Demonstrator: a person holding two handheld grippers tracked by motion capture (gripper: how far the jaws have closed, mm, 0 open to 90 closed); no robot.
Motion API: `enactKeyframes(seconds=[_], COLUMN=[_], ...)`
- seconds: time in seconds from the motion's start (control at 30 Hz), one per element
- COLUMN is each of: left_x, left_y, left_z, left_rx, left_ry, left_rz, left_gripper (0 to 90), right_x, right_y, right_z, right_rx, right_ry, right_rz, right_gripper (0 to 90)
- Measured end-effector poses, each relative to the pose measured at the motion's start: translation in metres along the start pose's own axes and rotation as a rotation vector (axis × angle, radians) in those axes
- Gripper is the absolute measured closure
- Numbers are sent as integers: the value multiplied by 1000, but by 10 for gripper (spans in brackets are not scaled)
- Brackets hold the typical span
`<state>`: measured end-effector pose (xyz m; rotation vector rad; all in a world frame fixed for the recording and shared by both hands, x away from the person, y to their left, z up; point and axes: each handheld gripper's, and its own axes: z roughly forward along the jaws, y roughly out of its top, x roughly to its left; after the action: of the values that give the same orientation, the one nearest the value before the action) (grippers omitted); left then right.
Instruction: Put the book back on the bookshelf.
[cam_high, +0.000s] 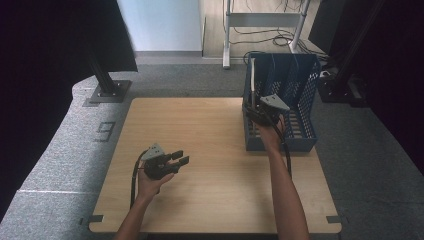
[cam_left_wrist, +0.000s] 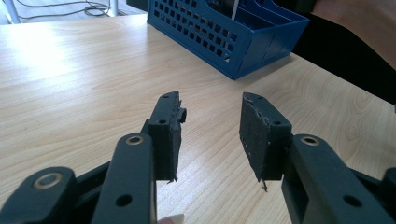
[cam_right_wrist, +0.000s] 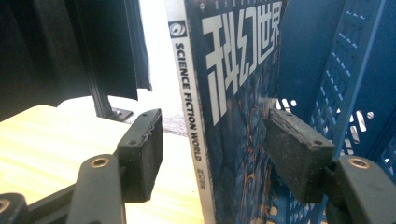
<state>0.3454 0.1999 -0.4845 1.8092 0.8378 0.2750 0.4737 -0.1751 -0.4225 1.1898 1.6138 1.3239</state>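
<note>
A magazine with a blue cover and the spine words SCIENCE FICTION WORLD stands upright in the left slot of a blue mesh file rack. In the high view its pale edge rises along the rack's left wall. My right gripper is open with the magazine between its jaws. The left pad stands clear of the spine and the right pad sits close to the cover. That gripper reaches into the rack's front left corner. My left gripper hovers open over the table's near left, holding nothing.
The wooden table sits on grey carpet. The rack occupies its far right corner, and its other slots hold nothing. A black stand base is behind the table's left corner, with desk legs and cables farther back.
</note>
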Motion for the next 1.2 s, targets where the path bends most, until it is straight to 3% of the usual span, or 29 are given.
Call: enactKeyframes(seconds=[0.43, 0.5, 0.63, 1.2], left_x=[0, 0, 0, 0], left_y=[-1, -1, -1, -2], left_z=[0, 0, 0, 1], left_rx=[2, 3, 8, 16], left_ry=[10, 11, 12, 12], left_rz=[2, 0, 3, 6], left_gripper=[580, 580, 580, 577], right_x=[5, 6, 9, 32], right_y=[-4, -6, -10, -51], right_z=[-21, -26, -32, -72], right_rx=[-1, -22, 5, 34], right_ry=[57, 65, 80, 157], right_rz=[26, 20, 20, 0], right_gripper=[368, 379, 375, 376])
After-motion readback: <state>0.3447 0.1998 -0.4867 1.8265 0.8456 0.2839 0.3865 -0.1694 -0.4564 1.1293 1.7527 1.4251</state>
